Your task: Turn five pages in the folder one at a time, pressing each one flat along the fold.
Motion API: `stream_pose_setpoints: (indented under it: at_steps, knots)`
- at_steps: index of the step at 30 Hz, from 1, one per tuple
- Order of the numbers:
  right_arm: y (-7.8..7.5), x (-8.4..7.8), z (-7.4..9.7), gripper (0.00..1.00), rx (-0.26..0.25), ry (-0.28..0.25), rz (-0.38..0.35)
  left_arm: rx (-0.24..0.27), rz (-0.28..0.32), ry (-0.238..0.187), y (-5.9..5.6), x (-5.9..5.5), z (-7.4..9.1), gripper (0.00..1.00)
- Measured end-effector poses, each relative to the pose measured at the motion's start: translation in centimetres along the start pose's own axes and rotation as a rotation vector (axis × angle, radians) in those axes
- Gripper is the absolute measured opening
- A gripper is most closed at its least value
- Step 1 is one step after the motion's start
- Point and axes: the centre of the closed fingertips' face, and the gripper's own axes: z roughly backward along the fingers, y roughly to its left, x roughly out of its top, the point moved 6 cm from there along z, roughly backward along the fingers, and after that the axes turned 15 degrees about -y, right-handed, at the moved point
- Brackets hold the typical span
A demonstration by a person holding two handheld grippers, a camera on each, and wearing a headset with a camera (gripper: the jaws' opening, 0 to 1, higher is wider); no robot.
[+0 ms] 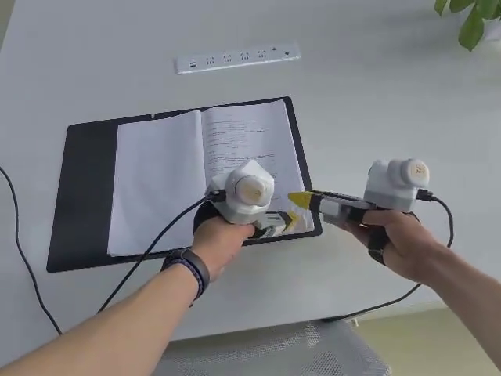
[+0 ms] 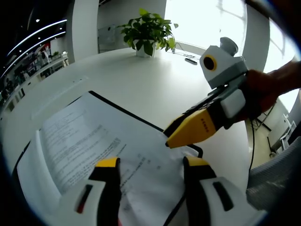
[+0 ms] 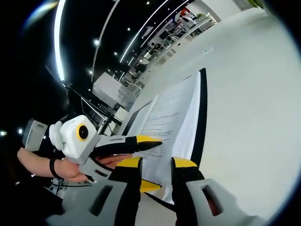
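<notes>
Facing a flat black folder (image 1: 86, 196) of white printed sheets, open near the front of the pale grey table (image 1: 376, 94), fold running away from the body, right-hand sheet's (image 1: 246, 145) near outer corner just ahead of the left gripper's (image 2: 151, 165) spread, empty jaws, with the right gripper (image 3: 157, 162), jaws narrowly parted, pointing in from the right.

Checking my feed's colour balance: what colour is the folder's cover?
Black. The folder cover shows best in the head view.
</notes>
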Motion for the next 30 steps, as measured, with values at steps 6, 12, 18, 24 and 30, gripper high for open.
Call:
stream_pose_setpoints:
  at_steps: [6,12,18,24,30]
  knots:
    - [0.4,-0.7,0.2,0.12,0.007,0.004,-0.012,-0.033,0.000,0.009,-0.5,0.0,0.4,0.59]
    - [0.7,-1.2,0.3,0.05,0.004,0.012,0.011,-0.049,-0.005,0.008,-1.0,0.1,1.3,0.62]
    - [1.0,-1.3,0.3,0.00,-0.006,-0.004,0.007,-0.032,0.003,-0.019,-0.9,0.8,2.8,0.64]
    - [1.7,-1.1,0.1,0.00,-0.011,-0.027,0.009,-0.006,0.007,-0.047,-0.4,1.4,4.5,0.65]
    - [2.7,-0.5,-0.1,0.00,-0.005,-0.067,0.000,0.029,0.025,-0.065,0.6,1.3,6.2,0.66]
